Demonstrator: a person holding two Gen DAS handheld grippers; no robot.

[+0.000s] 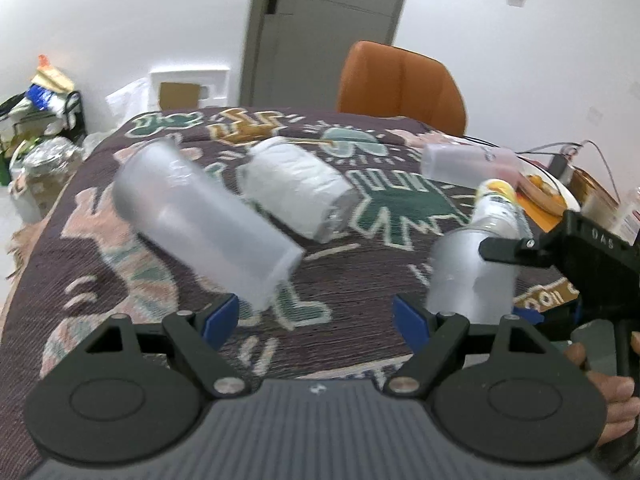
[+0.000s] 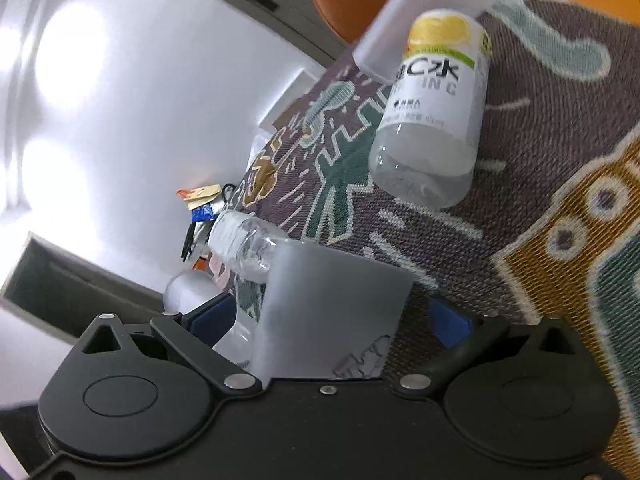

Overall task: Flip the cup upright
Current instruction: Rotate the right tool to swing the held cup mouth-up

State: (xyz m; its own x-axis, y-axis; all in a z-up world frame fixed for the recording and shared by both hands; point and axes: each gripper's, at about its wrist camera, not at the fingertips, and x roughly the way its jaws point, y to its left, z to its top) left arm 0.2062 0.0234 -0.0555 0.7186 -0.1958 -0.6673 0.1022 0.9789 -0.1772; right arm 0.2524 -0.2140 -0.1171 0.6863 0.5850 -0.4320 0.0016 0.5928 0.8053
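A frosted plastic cup sits between the blue pads of my right gripper, which is shut on it; the same cup shows at the right of the left wrist view, held by the right gripper above the patterned tablecloth. My left gripper is open and empty. A second frosted cup lies on its side just ahead of its left pad. A third frosted cup lies on its side at the far right.
A bottle with a white label lies on the cloth at centre. A lemon-label bottle lies near the held cup. A plate of food and cables sit at the right edge. An orange chair stands behind the table.
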